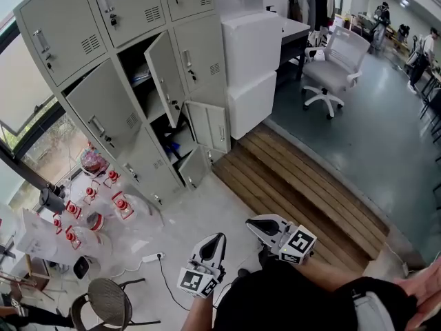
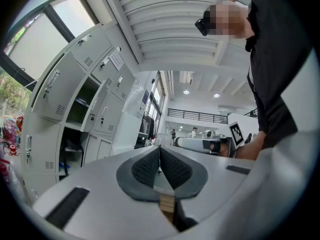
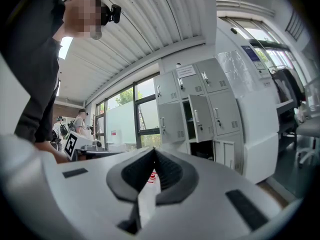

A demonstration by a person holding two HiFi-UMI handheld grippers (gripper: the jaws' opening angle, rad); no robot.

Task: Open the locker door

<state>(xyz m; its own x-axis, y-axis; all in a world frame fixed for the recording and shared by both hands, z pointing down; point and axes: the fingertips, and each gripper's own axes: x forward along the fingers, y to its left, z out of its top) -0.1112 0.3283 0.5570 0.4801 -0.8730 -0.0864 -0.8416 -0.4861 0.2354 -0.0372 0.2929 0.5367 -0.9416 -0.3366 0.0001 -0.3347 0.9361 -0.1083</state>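
Locker door (image 1: pixel 165 71): middle column of the grey lockers (image 1: pixel 103 102), ajar, at 11 o'clock in the head view.
Left gripper (image 1: pixel 218 238): clenched, empty; held low at 6 o'clock, tips toward 12, well apart from the lockers.
Right gripper (image 1: pixel 252 223): clenched, empty; just beside the left, tips toward 10 o'clock.
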